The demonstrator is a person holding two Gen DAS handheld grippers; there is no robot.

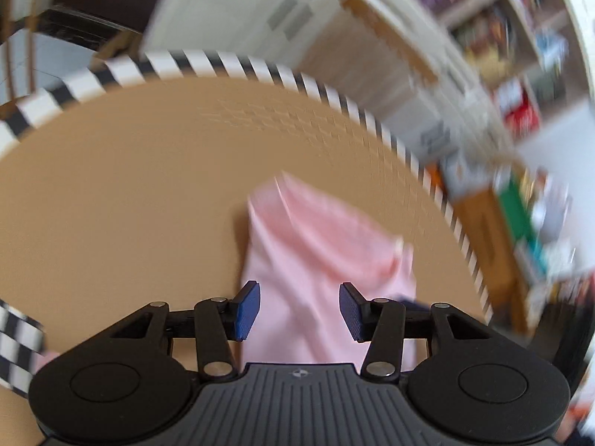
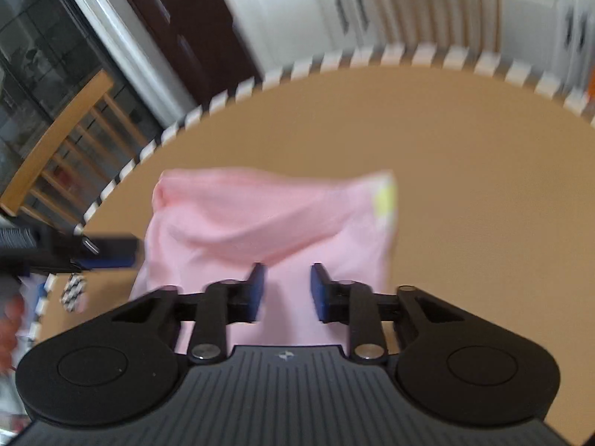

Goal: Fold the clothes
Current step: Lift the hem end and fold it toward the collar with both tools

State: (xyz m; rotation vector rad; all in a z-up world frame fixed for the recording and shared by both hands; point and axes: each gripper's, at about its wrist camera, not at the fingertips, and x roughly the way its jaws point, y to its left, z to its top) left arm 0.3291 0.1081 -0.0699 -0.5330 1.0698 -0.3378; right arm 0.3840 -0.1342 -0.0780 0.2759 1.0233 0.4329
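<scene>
A pink garment (image 1: 319,260) lies rumpled on a tan tabletop (image 1: 130,186); it also shows in the right wrist view (image 2: 267,219), with a yellow-green patch at its far right corner. My left gripper (image 1: 299,310) is open, its blue pads spread above the garment's near part with nothing between them. My right gripper (image 2: 288,291) is open too, just above the garment's near edge. The left gripper shows as a dark blurred shape at the left of the right wrist view (image 2: 100,251), beside the garment's left edge.
The tabletop has a black-and-white striped edge (image 1: 230,65). A wooden chair (image 2: 63,141) stands off the table's left. White cabinets (image 2: 297,3) stand behind, and shelves of books (image 1: 520,74) to the right. Both views are motion-blurred.
</scene>
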